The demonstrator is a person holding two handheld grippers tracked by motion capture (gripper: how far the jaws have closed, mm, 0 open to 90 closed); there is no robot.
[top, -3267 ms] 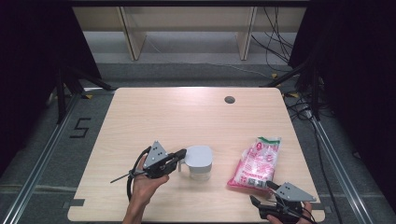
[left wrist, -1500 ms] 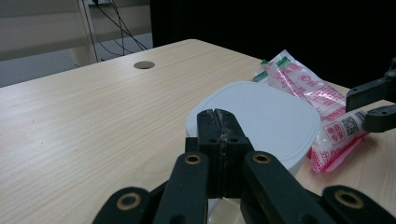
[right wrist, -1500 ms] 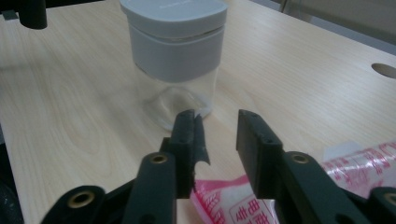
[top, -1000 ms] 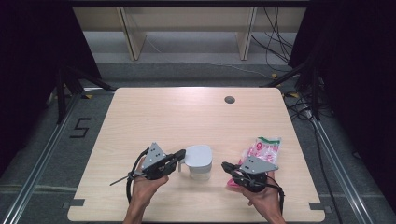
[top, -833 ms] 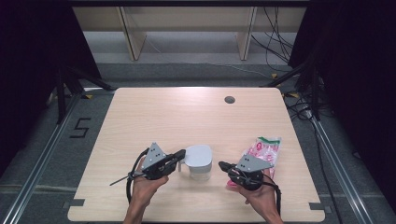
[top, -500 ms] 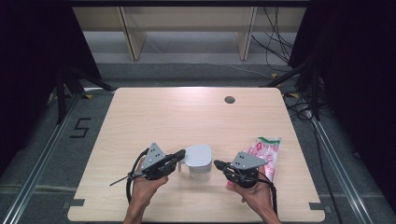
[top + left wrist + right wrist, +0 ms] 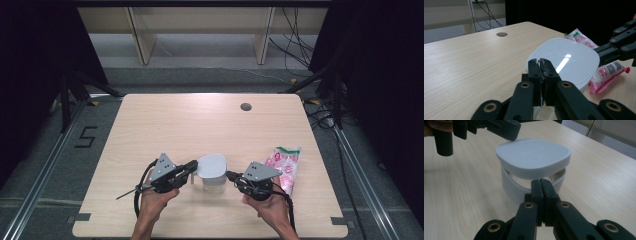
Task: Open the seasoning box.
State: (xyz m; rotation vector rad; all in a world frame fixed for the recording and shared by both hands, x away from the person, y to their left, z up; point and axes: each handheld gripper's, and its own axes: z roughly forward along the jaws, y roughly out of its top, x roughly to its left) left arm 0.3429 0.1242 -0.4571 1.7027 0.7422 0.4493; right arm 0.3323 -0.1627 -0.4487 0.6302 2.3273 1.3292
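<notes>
Flanking the white container (image 7: 212,172): left gripper (image 7: 194,166) and right gripper (image 7: 230,175), both closed.

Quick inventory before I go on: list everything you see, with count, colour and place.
Container: one, white, near middle of the table, between both grippers.
Lid: one, white, on the container, lifted at one side.
Snack bag: one, pink and white, flat at the right.
Table: one, light wood, with a cable hole at the far right.
Left gripper: one, black, jaws together at the lid's rim.
Right gripper: one, black, shut, tip by the container.
</notes>
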